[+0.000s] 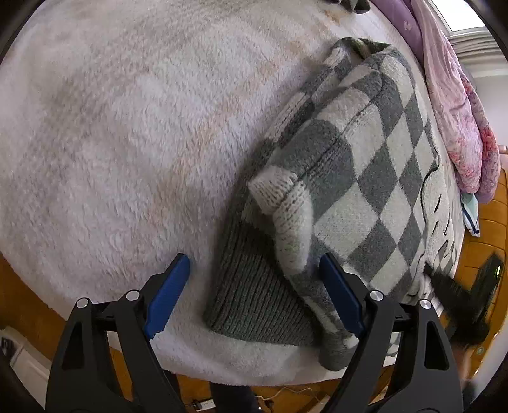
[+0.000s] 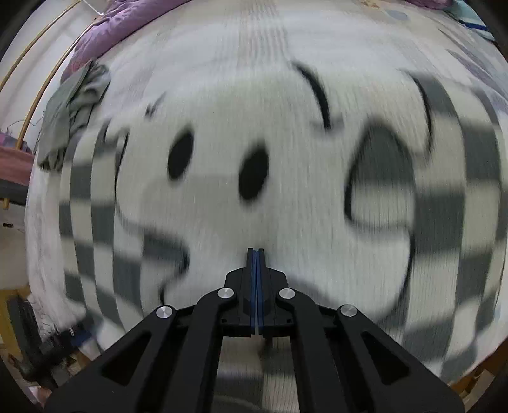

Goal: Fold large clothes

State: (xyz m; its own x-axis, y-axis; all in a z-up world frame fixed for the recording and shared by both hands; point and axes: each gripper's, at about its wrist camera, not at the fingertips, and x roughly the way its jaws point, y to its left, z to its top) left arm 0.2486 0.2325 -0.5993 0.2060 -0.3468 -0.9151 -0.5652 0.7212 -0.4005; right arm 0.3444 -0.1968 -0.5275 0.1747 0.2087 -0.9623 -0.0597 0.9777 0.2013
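Checkered sweater [image 1: 365, 165] lies on fleece-covered bed [image 1: 127, 143], partly folded.
Left gripper [image 1: 254, 295] gapes wide, empty, over the ribbed hem [image 1: 254, 301]; right gripper [image 2: 255, 254] clamped together, holding nothing. Soft, floppy knit; best pinched at hem corners.

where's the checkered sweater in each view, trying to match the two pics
Left wrist view: the checkered sweater lies folded at right of centre on the white fleece blanket, its ribbed hem between the open left tool tips.
Right wrist view: the sweater fills most of the frame, blurred, its cartoon face at centre, beyond the shut right tool.
Shared landmark: the purple quilt along the far edge, top right in the left view, top left in the right view.
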